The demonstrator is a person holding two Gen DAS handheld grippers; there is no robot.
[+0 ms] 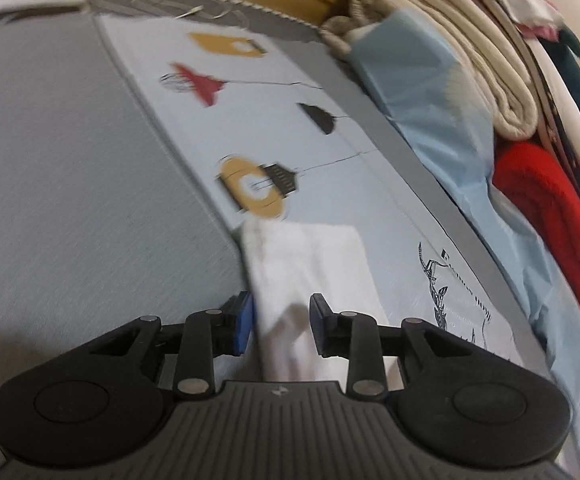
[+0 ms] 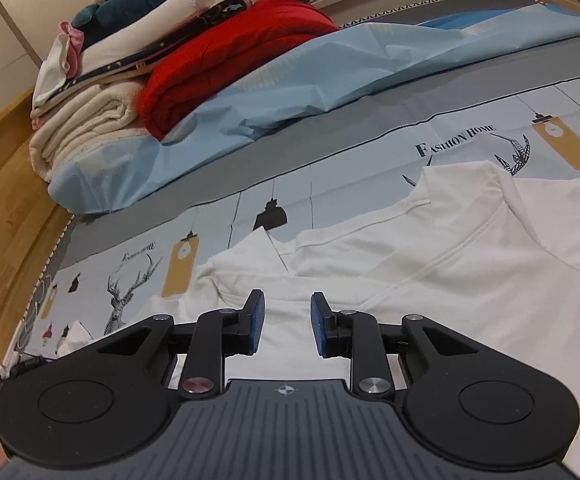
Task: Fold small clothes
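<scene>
Two grippers, both with jaws parted: your left gripper (image 1: pixel 277 320) has a strip of the white garment (image 2: pixel 430 264) lying loose between its pads, unpinched; your right gripper (image 2: pixel 287 322) hovers spread over the shirt body at lower centre. The fold looks mid-step; next you need a fresh pinch on an edge of it.

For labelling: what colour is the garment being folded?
White, plain; the garment shows best in the right wrist view.
</scene>
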